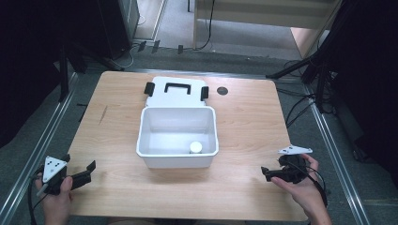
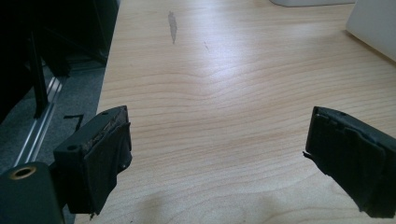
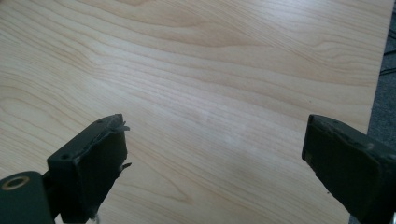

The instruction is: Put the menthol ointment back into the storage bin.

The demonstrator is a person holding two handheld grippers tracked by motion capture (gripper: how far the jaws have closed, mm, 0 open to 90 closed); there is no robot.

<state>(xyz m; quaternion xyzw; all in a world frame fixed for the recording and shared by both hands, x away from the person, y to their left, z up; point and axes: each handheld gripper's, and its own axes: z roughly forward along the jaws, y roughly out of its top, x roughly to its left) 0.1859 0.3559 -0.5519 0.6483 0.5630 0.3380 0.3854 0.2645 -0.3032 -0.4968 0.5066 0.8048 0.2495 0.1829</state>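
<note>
We hold both grippers low at the table's [image 1: 244,117] near edge, fingers spread and empty: left gripper [image 1: 89,168] by the left corner, right gripper [image 1: 267,172] by the right. The white bin [image 1: 177,161] sits between them at mid-table, a small white jar [image 1: 195,147] inside, nearer our right.

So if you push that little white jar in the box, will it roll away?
Probably not. The jar stands upright on its flat bottom, so it should slide. It looks small, likely light, and sits near the front wall of the box, which would stop it.
</note>
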